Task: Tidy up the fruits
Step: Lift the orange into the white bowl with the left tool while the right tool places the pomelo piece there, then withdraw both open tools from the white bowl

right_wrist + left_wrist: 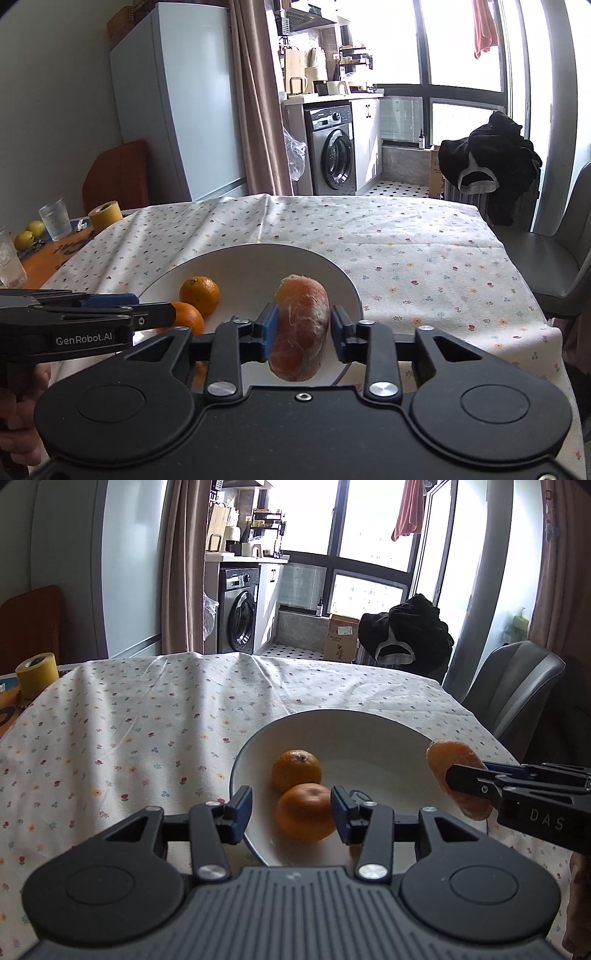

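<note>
A: Fruits are nearly gathered. Take the white bowl as the landmark: it sits on the flower-print worktop, toward the near right side.

B: And inside it?

A: Two oranges, one at the bowl's near left, the other just behind it and touching it.

B: The third piece?

A: A peeled orange fruit, held upright above the bowl's near right rim. The right gripper has its fingers closed on it.

B: The left gripper?

A: Over the bowl's near left rim, fingers spread, holding nothing.

B: So which step?

A: Likely the placing. The next move probably calls for lowering the fruit into the bare right half of the bowl, then parting the fingers gently, since peeled flesh bruises.
</note>
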